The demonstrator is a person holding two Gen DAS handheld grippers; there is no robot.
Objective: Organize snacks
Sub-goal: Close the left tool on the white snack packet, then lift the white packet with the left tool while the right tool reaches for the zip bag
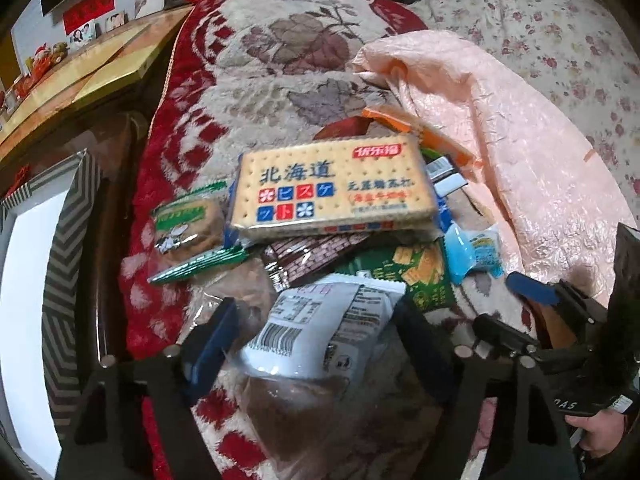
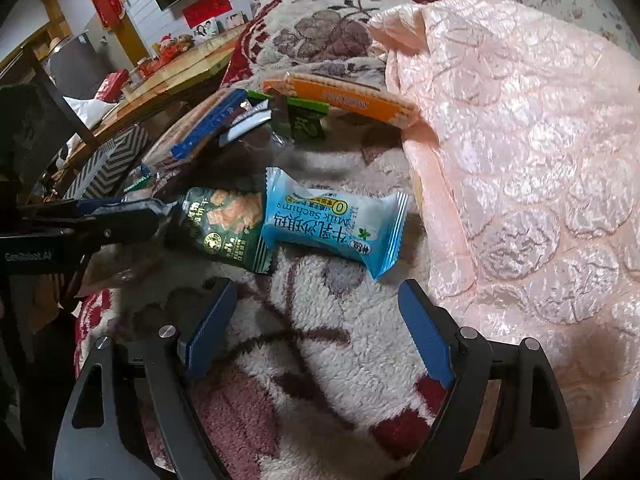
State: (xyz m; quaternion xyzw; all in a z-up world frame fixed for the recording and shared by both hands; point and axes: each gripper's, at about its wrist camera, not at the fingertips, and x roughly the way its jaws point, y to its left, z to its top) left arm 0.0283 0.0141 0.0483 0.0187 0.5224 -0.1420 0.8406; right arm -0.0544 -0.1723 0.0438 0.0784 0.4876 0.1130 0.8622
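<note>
step: picking from snack pile | left gripper (image 1: 316, 344) stood wide astride the white barcode packet (image 1: 320, 320), pads not yet pressing; right gripper (image 2: 316, 336) gaped empty over the blanket (image 2: 320, 360), near the blue milk sachima (image 2: 332, 226) | advice: I judged best to centre, then squeeze gently

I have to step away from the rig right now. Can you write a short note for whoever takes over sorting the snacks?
Left gripper: jaws around the white barcode packet, pads not visibly pressing.
Right gripper: open, empty, hovering over the fleece blanket near the blue milk sachima packet.
Snacks are heaped loose: cracker pack on top, green packet, orange wafer pack.
Done: nothing visibly sorted. Left: the whole pile.
</note>
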